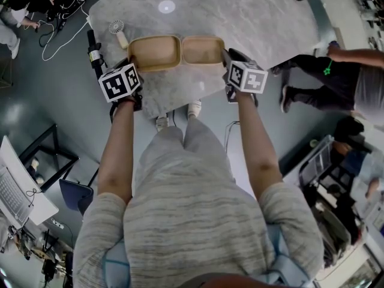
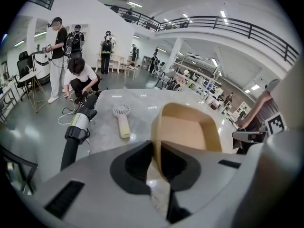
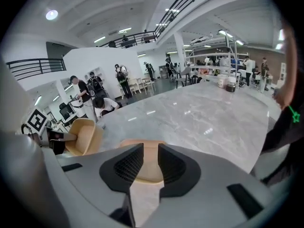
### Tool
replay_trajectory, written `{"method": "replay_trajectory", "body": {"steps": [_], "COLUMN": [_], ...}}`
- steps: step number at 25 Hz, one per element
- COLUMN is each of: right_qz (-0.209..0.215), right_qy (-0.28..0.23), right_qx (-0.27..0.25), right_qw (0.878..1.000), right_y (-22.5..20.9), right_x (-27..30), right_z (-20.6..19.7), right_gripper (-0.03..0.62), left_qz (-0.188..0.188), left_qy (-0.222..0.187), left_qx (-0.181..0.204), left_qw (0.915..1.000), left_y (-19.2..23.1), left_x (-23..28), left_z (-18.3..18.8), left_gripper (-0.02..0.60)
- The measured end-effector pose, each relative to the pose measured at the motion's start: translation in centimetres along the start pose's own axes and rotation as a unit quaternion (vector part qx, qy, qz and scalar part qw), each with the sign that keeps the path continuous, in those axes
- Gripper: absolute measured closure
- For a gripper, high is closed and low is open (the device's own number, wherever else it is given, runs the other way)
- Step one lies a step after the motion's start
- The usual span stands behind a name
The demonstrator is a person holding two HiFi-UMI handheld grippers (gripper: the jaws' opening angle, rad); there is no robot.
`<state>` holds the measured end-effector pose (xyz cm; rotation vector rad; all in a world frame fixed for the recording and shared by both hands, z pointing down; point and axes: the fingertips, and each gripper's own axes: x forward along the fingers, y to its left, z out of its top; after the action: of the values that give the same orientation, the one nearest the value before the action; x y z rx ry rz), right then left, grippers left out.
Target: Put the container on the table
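A tan two-part hinged container (image 1: 174, 51) lies spread open near the front edge of the grey marble table (image 1: 252, 23). My left gripper (image 1: 131, 62) is at its left end. In the left gripper view the jaws of that gripper (image 2: 156, 160) are shut on the upright side wall of the left half (image 2: 190, 127). My right gripper (image 1: 227, 56) is at the right end. In the right gripper view its jaws (image 3: 146, 163) stand a narrow gap apart, with the right half's tan rim filling the gap. The left half (image 3: 84, 136) shows tilted at the left.
A small cream hand fan (image 1: 118, 30) (image 2: 122, 119) lies on the table left of the container. A black tube-shaped tool (image 1: 93, 53) (image 2: 78, 127) sticks out at the table's left edge. One person (image 1: 336, 71) stands to the right and another (image 2: 80, 77) crouches beyond the table.
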<state>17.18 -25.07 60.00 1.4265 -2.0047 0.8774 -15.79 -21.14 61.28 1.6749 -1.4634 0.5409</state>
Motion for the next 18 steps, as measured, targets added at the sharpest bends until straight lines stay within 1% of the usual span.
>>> {"method": "replay_trajectory", "body": {"steps": [4,6,11,18], "right_qz": [0.025,0.034,0.038,0.087], "right_qy": [-0.032,-0.041,-0.073,-0.091], "right_qx": [0.017,0.017,0.009,0.007], "right_qw": [0.999,0.998,0.997,0.992], "right_y": [1.2,1.9,2.8,5.5], "right_x": [-1.6,-2.2,-3.8,-5.0], "right_z": [0.4,0.6,1.3,0.5], "right_gripper": [0.520,0.520,0.520,0.520], "left_qz": [0.001,0.002,0.000,0.000], "left_qy": [0.001,0.001,0.002,0.002], "left_qx": [0.005,0.005,0.004,0.002], "left_qw": [1.0000,1.0000,1.0000,1.0000], "left_y": [-0.1,-0.2,-0.3,-0.2], "left_x": [-0.2,-0.3,-0.2,-0.2], "left_z": [0.3,0.4,0.4,0.3], "left_gripper": [0.551,0.551,0.551,0.551]}}
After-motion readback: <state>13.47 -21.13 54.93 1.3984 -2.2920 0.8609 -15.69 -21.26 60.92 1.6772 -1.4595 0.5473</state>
